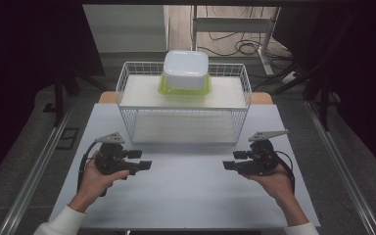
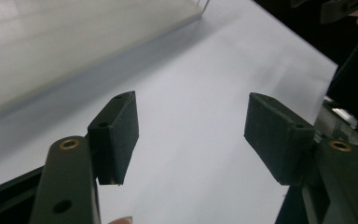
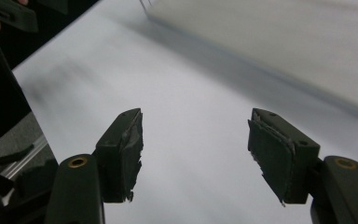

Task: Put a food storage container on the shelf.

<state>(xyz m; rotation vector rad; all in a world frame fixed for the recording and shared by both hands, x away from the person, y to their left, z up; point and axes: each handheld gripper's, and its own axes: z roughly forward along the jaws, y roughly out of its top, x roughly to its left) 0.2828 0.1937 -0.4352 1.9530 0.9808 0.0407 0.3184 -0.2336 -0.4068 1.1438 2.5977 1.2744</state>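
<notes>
Nothing looks started yet: the white box [image 1: 185,69] sits on its green lid [image 1: 184,92] atop the far wire rack [image 1: 127,81], while the left gripper [image 1: 146,165] and right gripper [image 1: 228,165] wait near, wide open and empty.

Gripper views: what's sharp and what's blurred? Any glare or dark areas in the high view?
Left gripper view: pads sharp, wire rack beyond soft and washed out. Right gripper view: frayed pads sharp, table smeared with faint streaks. High view: evenly lit table, mild sheen on the white container, surroundings fall off to near black.
</notes>
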